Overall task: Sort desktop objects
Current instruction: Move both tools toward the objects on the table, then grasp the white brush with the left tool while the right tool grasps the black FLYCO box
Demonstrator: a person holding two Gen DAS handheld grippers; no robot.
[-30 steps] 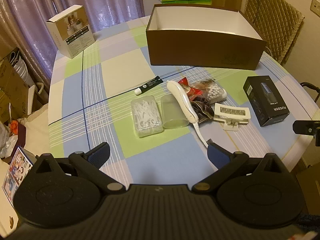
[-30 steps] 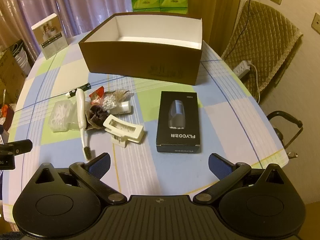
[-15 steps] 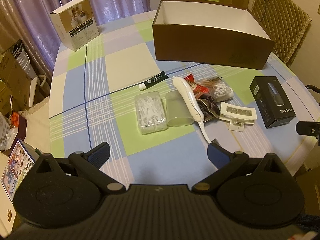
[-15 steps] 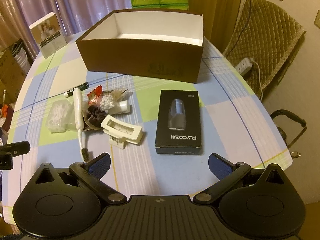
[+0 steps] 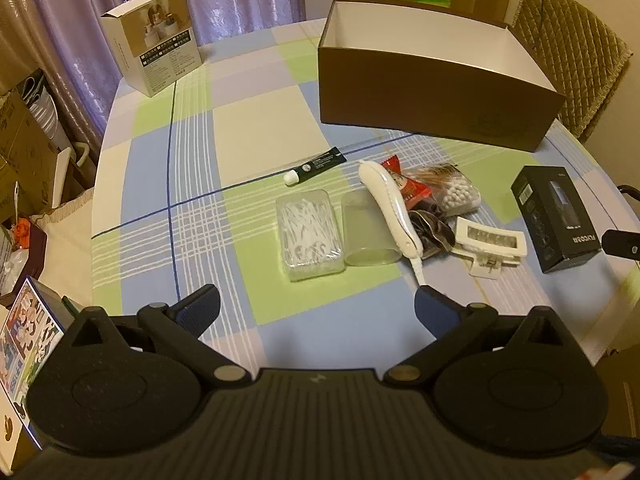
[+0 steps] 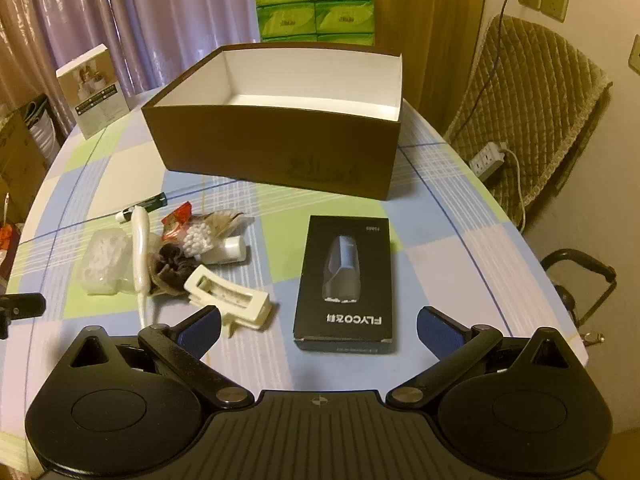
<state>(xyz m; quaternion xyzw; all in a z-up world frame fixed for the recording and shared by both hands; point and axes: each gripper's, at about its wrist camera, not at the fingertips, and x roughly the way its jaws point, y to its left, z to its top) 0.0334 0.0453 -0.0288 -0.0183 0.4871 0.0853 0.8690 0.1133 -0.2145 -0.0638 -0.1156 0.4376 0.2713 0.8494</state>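
Grippers hover above the near edge of the checked table (image 5: 256, 128), both spread wide and holding nothing: the left gripper (image 5: 318, 306) short of the floss-pick case (image 5: 310, 234), the right gripper (image 6: 319, 322) just short of the black shaver box (image 6: 346, 280). Left of that box lies the cluttered pile with the white clip (image 6: 228, 298); beyond it stands the brown box (image 6: 276, 152). Since a second ago both have drawn nearer, everything on the table unmoved.
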